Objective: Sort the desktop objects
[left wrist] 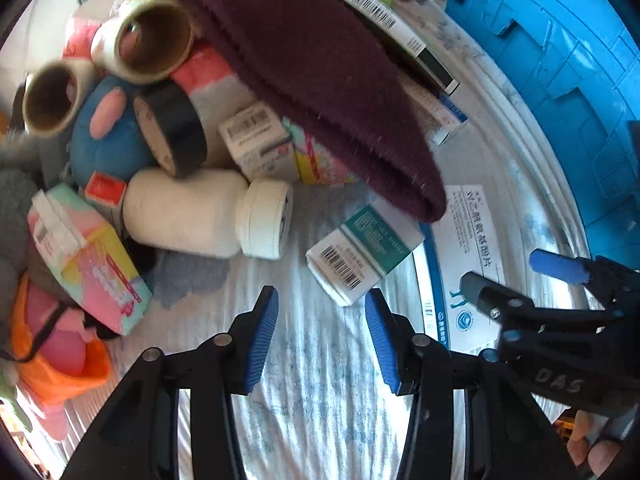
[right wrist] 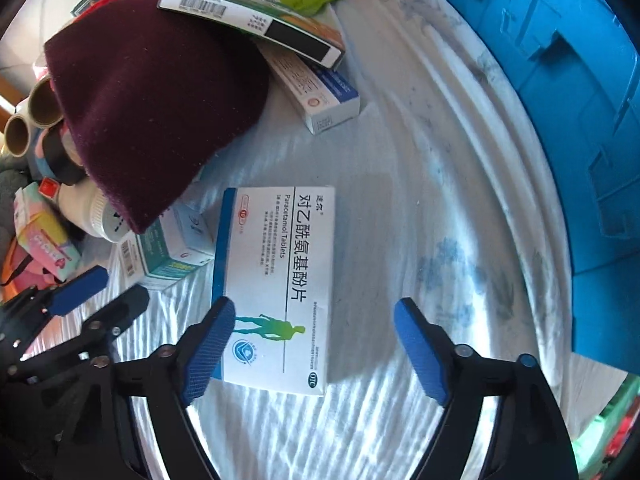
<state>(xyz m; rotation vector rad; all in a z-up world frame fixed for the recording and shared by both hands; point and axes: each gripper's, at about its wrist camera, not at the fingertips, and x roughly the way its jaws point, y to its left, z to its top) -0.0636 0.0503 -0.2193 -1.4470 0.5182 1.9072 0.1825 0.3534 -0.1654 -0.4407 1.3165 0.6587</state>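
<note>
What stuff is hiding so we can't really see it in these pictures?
- Left wrist view: the teal-and-white box has its far end tucked under the maroon knit hat.
- Left wrist view: the Paracetamol box is partly blocked by the right tongs.
- Right wrist view: the white bottle is mostly covered by the hat.
- Both views: the blue crate is cut off by the picture edge; its inside can't be seen.

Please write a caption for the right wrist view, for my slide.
Open right gripper above flat white paracetamol tablet box on pale cloth.

Black hand-held gripper (left wrist: 322, 336), ribbed blue pads (left wrist: 262, 338), silver screws
</note>
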